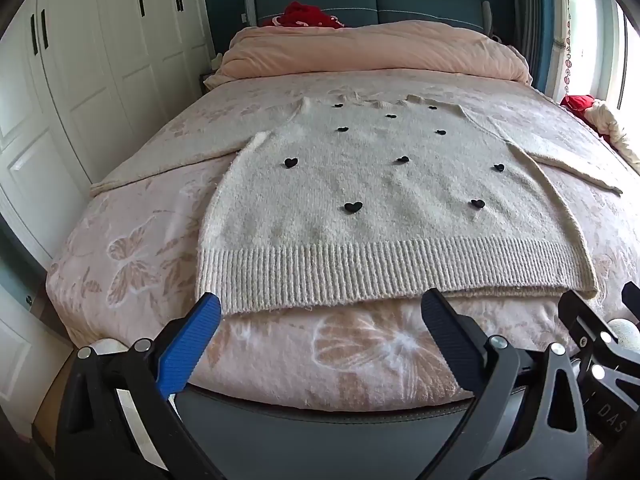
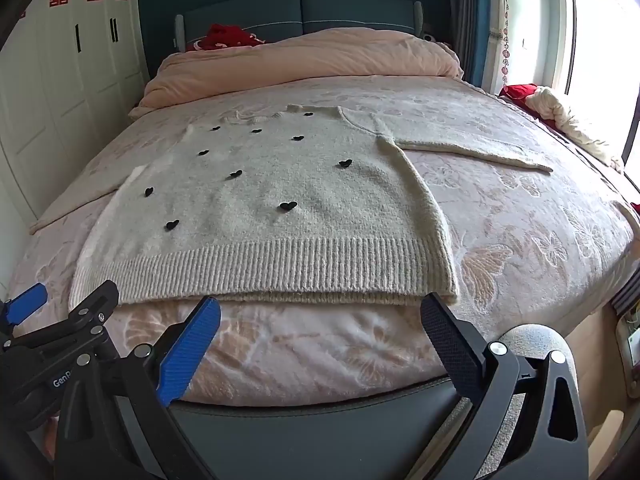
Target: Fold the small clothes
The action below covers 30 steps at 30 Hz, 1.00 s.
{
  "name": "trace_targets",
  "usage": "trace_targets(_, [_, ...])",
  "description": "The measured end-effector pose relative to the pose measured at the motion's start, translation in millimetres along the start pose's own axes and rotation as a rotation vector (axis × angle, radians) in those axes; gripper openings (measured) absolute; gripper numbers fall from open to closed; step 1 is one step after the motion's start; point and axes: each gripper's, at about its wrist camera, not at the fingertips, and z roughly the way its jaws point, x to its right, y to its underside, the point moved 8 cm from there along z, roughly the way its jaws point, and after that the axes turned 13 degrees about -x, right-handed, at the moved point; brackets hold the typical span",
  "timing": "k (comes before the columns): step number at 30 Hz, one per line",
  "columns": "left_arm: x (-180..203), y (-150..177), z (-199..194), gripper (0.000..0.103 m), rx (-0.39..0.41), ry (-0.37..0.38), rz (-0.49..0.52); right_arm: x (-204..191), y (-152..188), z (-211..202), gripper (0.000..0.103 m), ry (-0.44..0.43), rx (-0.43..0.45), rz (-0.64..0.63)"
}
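Observation:
A cream knitted sweater [image 1: 372,208] [image 2: 264,216] with small black hearts lies flat and face up on the bed, both sleeves spread sideways, its ribbed hem [image 1: 392,272] [image 2: 272,268] towards me. My left gripper [image 1: 322,304] hovers open just in front of the hem, nothing between its fingers. My right gripper [image 2: 320,308] is open too, in front of the hem's right half, and holds nothing. Part of the left gripper [image 2: 60,312] shows at the left edge of the right wrist view, and part of the right gripper [image 1: 600,336] at the right edge of the left wrist view.
The bed carries a pink butterfly-print cover [image 1: 132,256] [image 2: 520,240] and a rolled pink duvet [image 1: 372,48] by the blue headboard [image 1: 372,0]. White wardrobes [image 1: 80,80] line the left side. Red and cream cloth [image 2: 560,112] lies by the window on the right.

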Motion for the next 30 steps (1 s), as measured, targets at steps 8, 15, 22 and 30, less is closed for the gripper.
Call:
trace_targets(8, [-0.3, 0.5, 0.5, 0.098, 0.000, 0.001, 0.000, -0.3, 0.2, 0.4, 0.098, -0.003, -0.003, -0.001])
trace_targets(15, [0.1, 0.8, 0.6, 0.098, -0.001, 0.000, 0.002, -1.0, 0.4, 0.7, 0.098, -0.004, -0.005, -0.003])
trace_targets(22, [-1.5, 2.4, 2.3, 0.098, -0.006, 0.000, 0.002, -1.9, 0.7, 1.1, 0.098, -0.003, -0.007, -0.005])
trace_targets(30, [-1.0, 2.7, 1.9, 0.098, -0.006, -0.005, 0.005, -2.4, 0.9, 2.0, 0.098, -0.002, -0.009, -0.008])
